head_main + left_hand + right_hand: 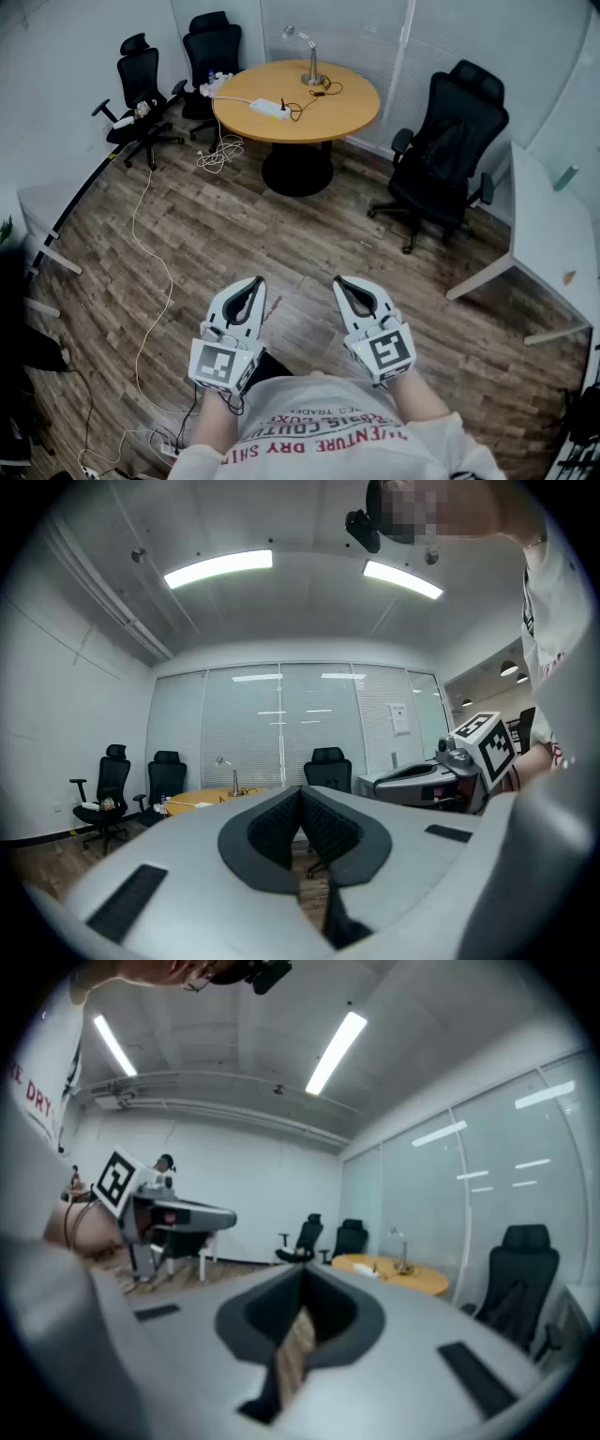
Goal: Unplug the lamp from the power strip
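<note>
A silver desk lamp (311, 62) stands at the far side of the round wooden table (347, 111), well ahead of me. A white power strip (269, 108) lies on the table's left part, and a dark cord runs from it toward the lamp. My left gripper (255, 283) and right gripper (343, 283) are held side by side close to my body, far from the table. Both are shut with nothing between the jaws. The left gripper view shows its shut jaws with the table (202, 799) small in the distance. The right gripper view shows the same table (398, 1272) and lamp (402, 1249) far off.
A black office chair (448, 150) stands right of the table, and two more (141, 89) stand at the back left. A white cable (155, 272) trails from the table across the wooden floor. White desks (544, 234) line the right wall.
</note>
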Demonstrator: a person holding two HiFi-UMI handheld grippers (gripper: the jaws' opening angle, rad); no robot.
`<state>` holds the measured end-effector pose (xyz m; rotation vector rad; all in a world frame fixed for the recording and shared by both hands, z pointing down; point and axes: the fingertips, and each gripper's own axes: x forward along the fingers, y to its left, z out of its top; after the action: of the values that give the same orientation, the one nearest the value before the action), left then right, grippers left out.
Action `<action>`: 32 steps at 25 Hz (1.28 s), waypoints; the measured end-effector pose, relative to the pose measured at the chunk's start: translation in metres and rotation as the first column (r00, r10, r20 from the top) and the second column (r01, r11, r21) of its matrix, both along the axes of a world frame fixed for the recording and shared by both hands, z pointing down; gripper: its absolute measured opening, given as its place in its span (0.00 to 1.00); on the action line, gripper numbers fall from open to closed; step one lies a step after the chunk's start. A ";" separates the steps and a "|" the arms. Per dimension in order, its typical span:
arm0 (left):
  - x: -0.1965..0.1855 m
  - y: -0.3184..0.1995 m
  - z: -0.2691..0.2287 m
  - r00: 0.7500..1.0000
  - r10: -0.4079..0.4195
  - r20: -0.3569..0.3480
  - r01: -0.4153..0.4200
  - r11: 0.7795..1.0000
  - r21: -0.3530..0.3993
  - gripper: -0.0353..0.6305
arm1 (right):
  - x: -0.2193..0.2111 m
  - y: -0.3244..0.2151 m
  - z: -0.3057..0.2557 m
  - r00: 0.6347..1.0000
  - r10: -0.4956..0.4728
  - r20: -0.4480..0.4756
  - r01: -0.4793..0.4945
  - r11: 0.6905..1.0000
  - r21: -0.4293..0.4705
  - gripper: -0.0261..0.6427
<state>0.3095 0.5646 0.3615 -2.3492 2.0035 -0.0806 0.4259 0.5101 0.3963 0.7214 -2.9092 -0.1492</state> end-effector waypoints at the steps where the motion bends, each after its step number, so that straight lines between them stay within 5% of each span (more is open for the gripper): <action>1: 0.000 0.000 0.002 1.000 -0.001 -0.006 0.001 1.000 -0.003 0.09 | 0.000 0.000 0.001 1.000 -0.001 0.000 0.001 1.000 -0.003 0.08; 19: -0.014 -0.022 0.010 0.999 0.035 -0.019 -0.035 0.999 -0.041 0.09 | -0.016 -0.025 0.021 0.999 0.044 -0.002 -0.044 0.995 -0.092 0.08; 25: -0.056 -0.046 0.014 0.998 0.051 -0.044 -0.053 0.997 -0.059 0.09 | -0.056 -0.046 0.022 0.998 0.062 0.002 -0.061 0.990 -0.129 0.08; 32: -0.151 -0.080 -0.002 0.998 0.056 -0.030 -0.057 0.998 -0.030 0.09 | -0.136 -0.080 0.014 0.994 0.109 -0.005 -0.108 0.985 -0.133 0.08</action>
<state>0.1586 0.4844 0.3599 -2.4384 1.9605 -0.0766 0.2899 0.4296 0.4103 0.8546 -2.8401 0.0575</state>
